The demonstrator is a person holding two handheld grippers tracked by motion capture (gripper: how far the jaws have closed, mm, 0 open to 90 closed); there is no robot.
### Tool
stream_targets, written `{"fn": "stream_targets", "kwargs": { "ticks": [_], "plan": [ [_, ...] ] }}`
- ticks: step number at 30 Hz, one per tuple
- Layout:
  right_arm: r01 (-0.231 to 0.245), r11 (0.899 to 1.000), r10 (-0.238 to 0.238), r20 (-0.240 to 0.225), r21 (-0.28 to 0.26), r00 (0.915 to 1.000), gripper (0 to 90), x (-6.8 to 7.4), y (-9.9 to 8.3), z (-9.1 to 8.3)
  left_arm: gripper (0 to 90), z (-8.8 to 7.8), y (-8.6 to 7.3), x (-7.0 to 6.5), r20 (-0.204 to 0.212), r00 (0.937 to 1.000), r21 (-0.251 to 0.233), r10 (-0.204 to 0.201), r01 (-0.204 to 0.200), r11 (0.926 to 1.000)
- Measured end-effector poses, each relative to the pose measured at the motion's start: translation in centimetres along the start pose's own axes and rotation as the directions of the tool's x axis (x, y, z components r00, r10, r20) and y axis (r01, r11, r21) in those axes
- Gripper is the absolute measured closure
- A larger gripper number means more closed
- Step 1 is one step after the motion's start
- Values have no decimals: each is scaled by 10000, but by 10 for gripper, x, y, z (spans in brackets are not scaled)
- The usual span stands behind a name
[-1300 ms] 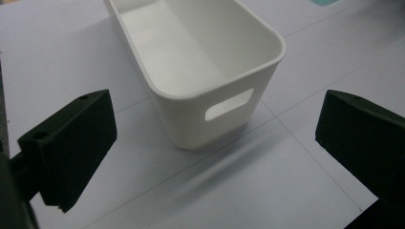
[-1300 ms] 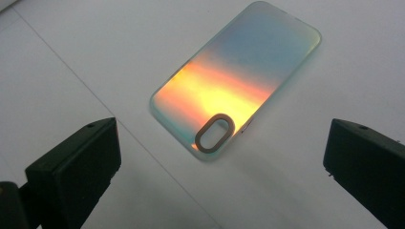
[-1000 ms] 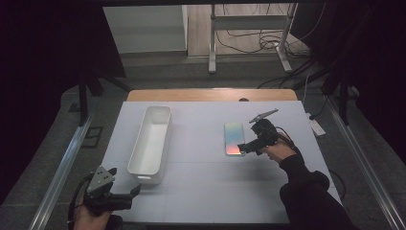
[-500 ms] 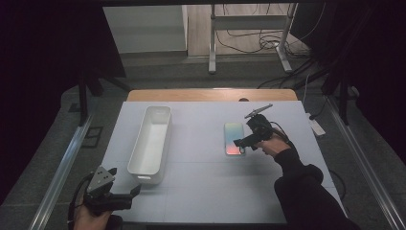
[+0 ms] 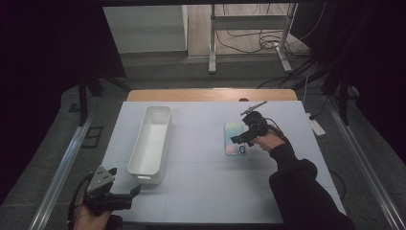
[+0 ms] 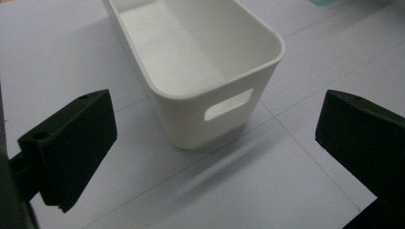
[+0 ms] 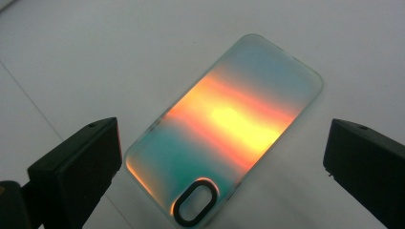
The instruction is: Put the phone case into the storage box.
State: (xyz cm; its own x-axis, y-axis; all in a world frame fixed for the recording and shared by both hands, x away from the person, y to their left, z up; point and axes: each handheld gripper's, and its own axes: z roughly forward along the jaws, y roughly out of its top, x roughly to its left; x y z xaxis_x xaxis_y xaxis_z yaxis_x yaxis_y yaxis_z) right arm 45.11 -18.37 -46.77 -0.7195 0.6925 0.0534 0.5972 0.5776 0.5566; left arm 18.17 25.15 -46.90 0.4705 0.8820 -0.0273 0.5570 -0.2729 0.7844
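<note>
Idling at the near left corner of the worktop (image 5: 210, 191), the left claw (image 5: 125, 194) is gaping before the bin (image 5: 151, 141), holding nothing. Farther off, the right claw (image 5: 239, 140) is hovering spread over the case (image 5: 234, 138), which is lying flat mid-worktop. Judging by this, the reach is underway; next, lowering squarely astride its long edges.

Dim surroundings, bright table (image 5: 201, 191) — soft shadows (close views slightly blurred).

The high view looks forward and down over the whole white tabletop (image 5: 206, 191). Each gripper view sits close above it, peering between its own black jaws.
</note>
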Motion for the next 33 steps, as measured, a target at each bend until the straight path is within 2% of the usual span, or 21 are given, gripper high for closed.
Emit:
{"fn": "stream_targets", "kwargs": {
  "ticks": [6,9,12,21,25,28,30,33],
  "plan": [
    [-40,10000,40,115,75,9999,0,0,9,6,9,0,0,0,13,10000,-7,-12,12,10000],
    [-53,10000,53,-7,19,10000,0,1,11,7,8,0,0,0,11,10000,-12,-16,16,10000],
    [165,9995,-166,1,256,9999,0,2,16,12,9,0,0,0,5,10000,0,-25,25,10000],
    [163,9989,-163,16,438,9999,0,2,27,20,9,0,0,1,28,10000,-19,-52,52,10000],
    [162,9982,-176,239,585,9996,39,1,30,23,8,0,0,1,39,10000,-32,-59,59,10000],
    [93,9969,-113,252,776,9996,191,0,31,25,9,0,0,1,50,10000,-38,-67,67,10000],
    [81,9955,-90,90,941,9999,362,-1,31,26,9,0,0,1,59,10000,-42,-60,61,10000],
    [178,9940,-173,-56,1077,9998,536,-1,31,27,9,0,0,1,62,10000,-42,-61,61,10000]
  ]
}}
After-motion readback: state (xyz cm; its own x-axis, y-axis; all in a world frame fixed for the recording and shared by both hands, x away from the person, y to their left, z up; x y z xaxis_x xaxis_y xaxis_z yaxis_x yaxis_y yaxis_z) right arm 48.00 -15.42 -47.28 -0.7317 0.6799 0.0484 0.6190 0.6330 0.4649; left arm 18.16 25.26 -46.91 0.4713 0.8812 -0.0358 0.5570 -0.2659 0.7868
